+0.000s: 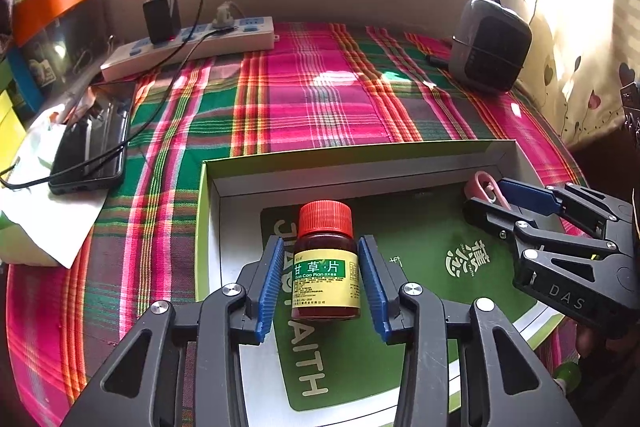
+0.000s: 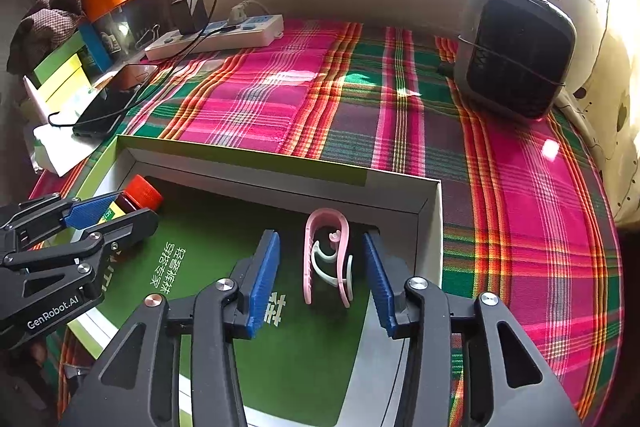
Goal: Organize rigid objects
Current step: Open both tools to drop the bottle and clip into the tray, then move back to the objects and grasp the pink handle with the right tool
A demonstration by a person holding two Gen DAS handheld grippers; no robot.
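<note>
A brown medicine bottle (image 1: 326,263) with a red cap and yellow-green label lies in the green-bottomed cardboard box (image 1: 352,163). My left gripper (image 1: 325,281) is open around the bottle, a small gap at each pad. A pink and white clip (image 2: 326,259) lies in the box's far right corner (image 2: 430,211). My right gripper (image 2: 322,281) is open around the clip without touching it. The right gripper also shows in the left wrist view (image 1: 500,197), and the left gripper and bottle (image 2: 136,197) show in the right wrist view.
The box sits on a plaid cloth (image 1: 320,95). A white power strip (image 1: 188,47) with a black charger stands at the back left, a phone (image 1: 94,151) on white paper to the left, and a grey speaker-like device (image 1: 490,43) at the back right.
</note>
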